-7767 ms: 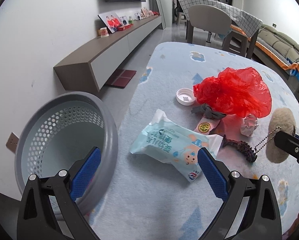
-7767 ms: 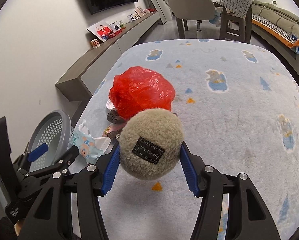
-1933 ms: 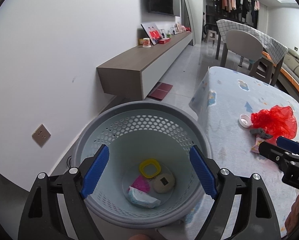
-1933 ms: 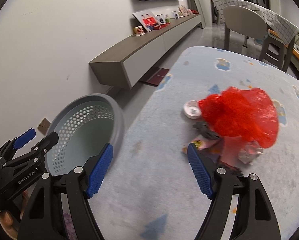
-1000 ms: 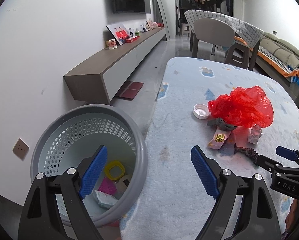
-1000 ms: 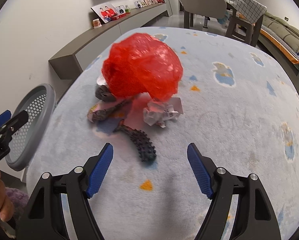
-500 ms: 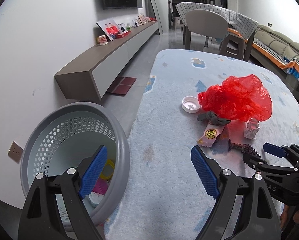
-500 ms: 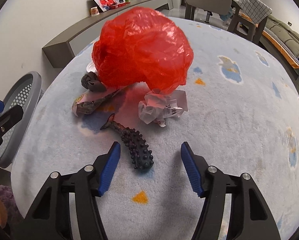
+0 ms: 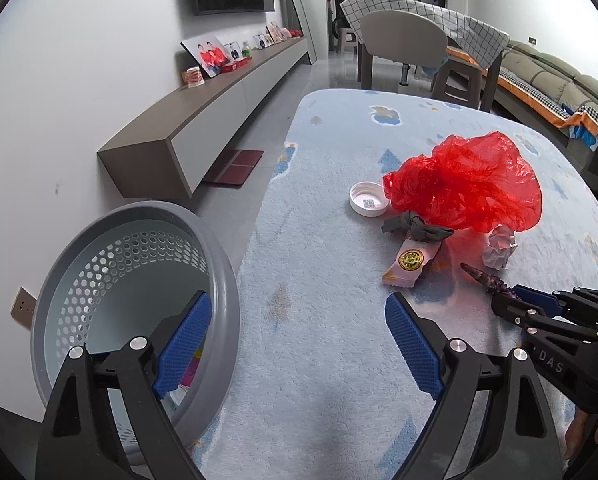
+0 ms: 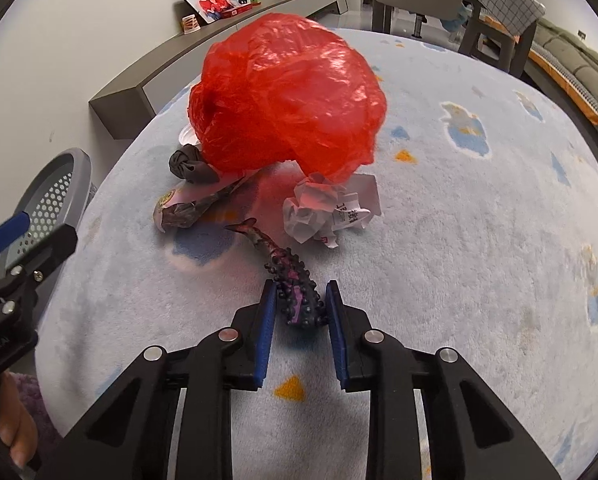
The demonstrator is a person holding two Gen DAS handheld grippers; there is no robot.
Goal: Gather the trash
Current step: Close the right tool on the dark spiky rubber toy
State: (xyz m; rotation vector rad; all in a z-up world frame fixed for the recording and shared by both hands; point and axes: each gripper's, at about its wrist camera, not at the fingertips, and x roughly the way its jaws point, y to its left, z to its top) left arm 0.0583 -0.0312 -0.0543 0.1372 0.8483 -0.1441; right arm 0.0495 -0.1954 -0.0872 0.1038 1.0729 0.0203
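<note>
The right gripper [image 10: 301, 306] has just been closing, and its blue pads now clench the thick near end of a dark, knobbly spiked piece [image 10: 289, 280] that lies on the pale blue fleece cover [image 10: 479, 280]; the piece's thin tail points away toward the far left. Just beyond it sits a crumpled white paper [image 10: 329, 208], and behind that a puffed red plastic bag [image 10: 287, 96] rises over the rest of the pile. To the left of the paper lie a pinkish wrapper with a round gold seal [image 10: 187, 210] and a knotted grey scrap [image 10: 191, 166], both touching the bag's near edge.

The left gripper [image 9: 295, 344] has just opened a little further and hangs released, nothing between its fingers, over the near left edge of the cover. Its left finger is in front of the grey perforated basket [image 9: 219, 264], which stands off the cover's left side with some coloured bits at its bottom. From this view a white cap [image 9: 369, 199] lies just left of the bag, and the spiked piece shows at the right, its near end hidden in the other gripper's jaws
</note>
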